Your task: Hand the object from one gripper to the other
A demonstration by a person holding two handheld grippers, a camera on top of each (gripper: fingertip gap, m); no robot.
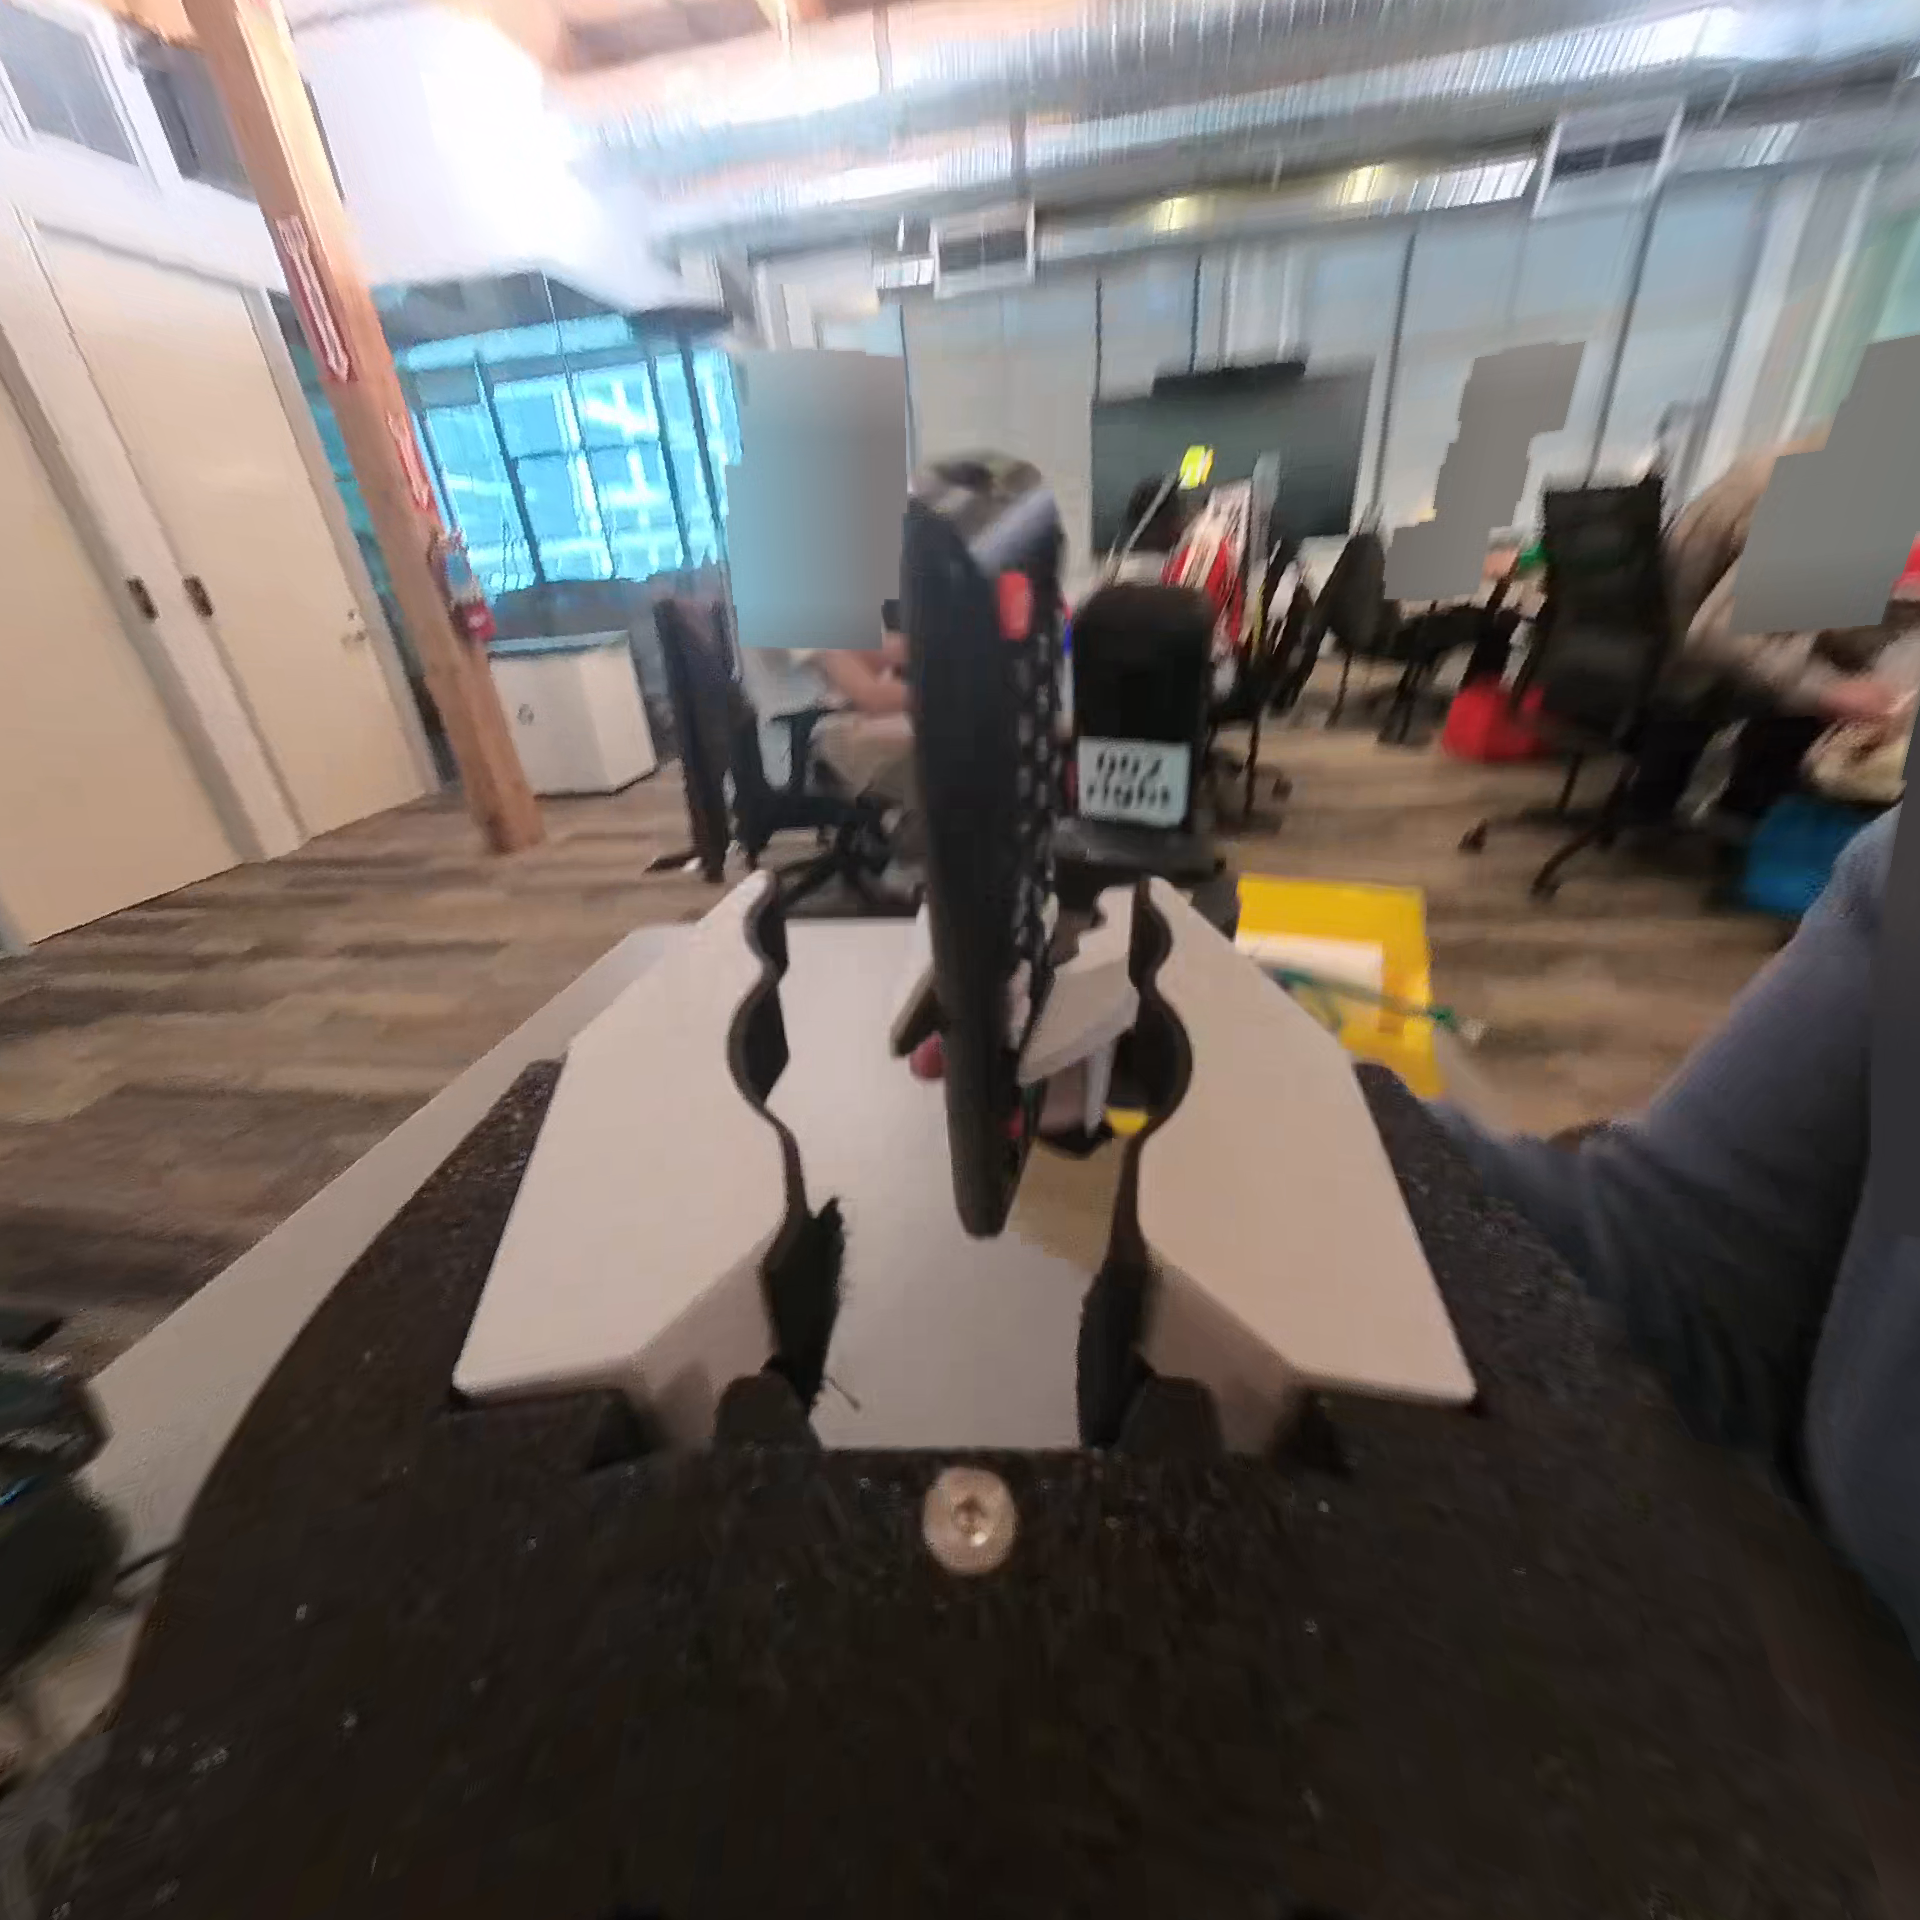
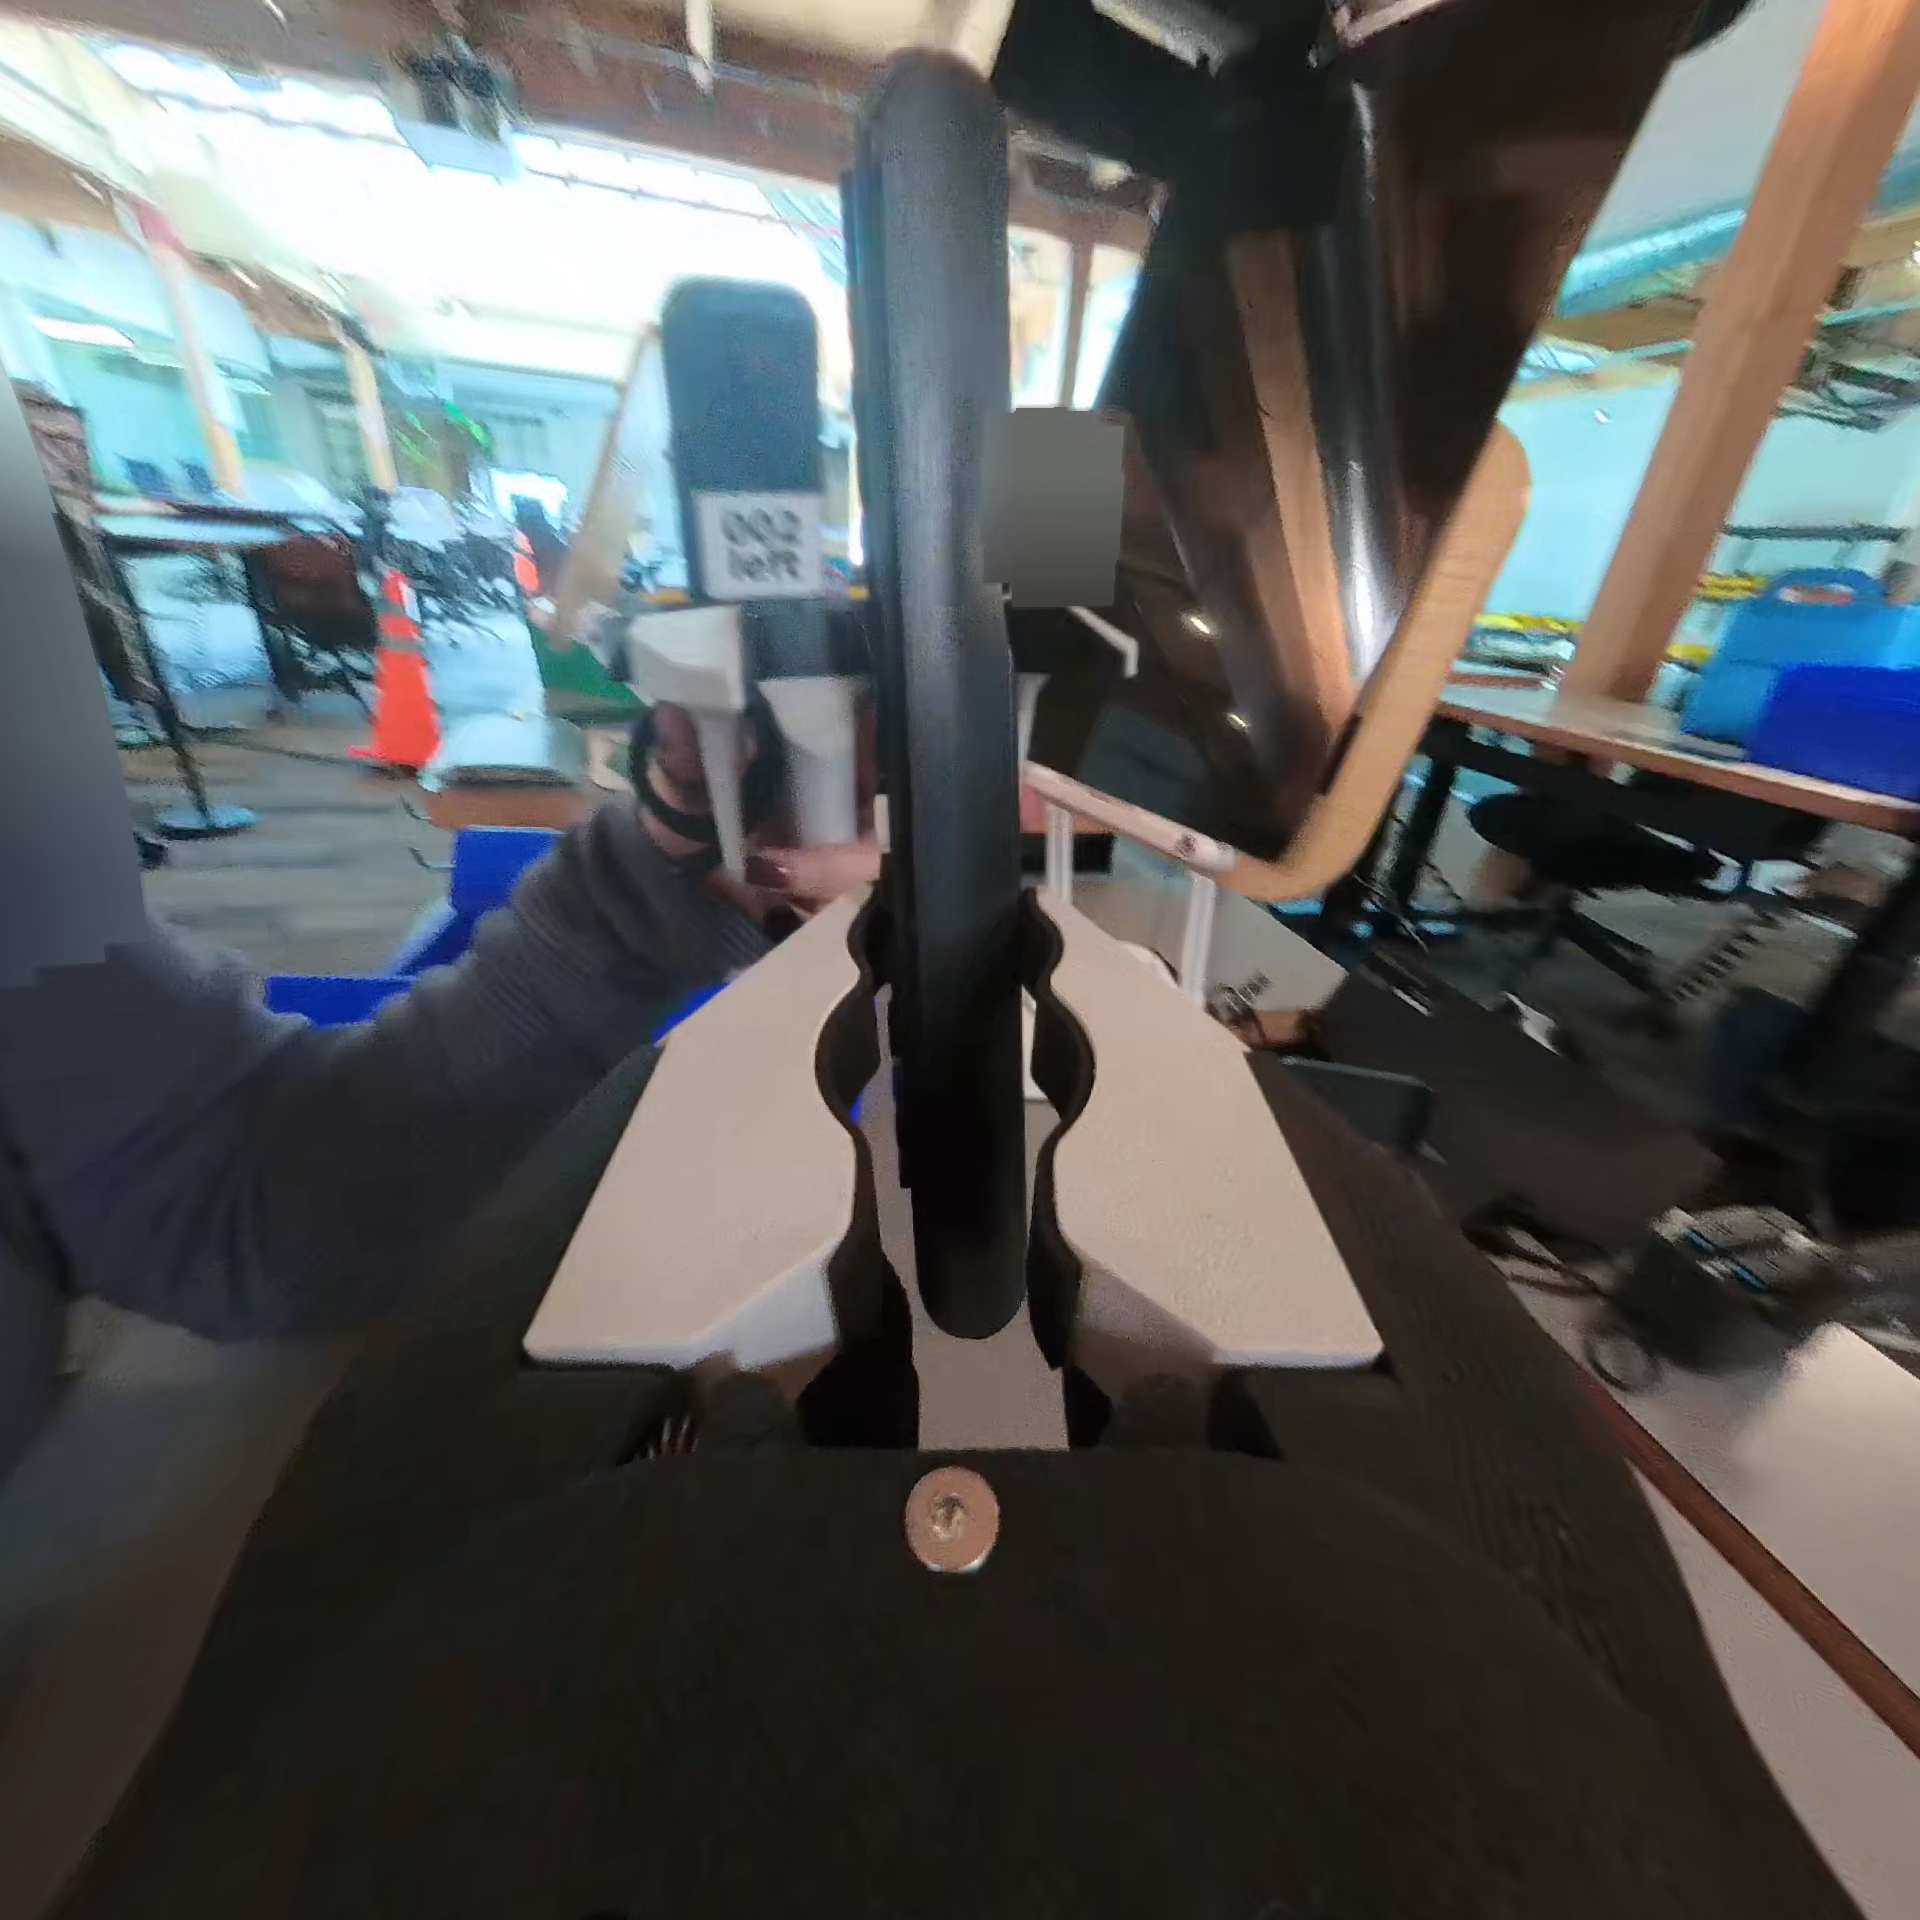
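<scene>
The right gripper (image 2: 951, 1091) clamped the slim black plastic remote control (image 2: 940, 727) upright near its lower end; the left gripper (image 1: 961, 1049) stood released around it. It looked light, rigid and smooth, best pinched across its flat faces

- We are seeing an orange cone (image 2: 403, 681) standing on the floor.
- We are seeing blue bins (image 2: 1813, 681) sitting on a desk (image 2: 1621, 743).
- We are seeing a yellow bin (image 1: 1340, 961) lying near black chairs (image 1: 1595, 644).

The left gripper (image 1: 961, 1049) has its white fingers (image 1: 665, 1174) spread wide, not touching the upright black remote control (image 1: 977, 862) between them. The right gripper (image 1: 1023, 1023) clamps that remote from behind.
</scene>
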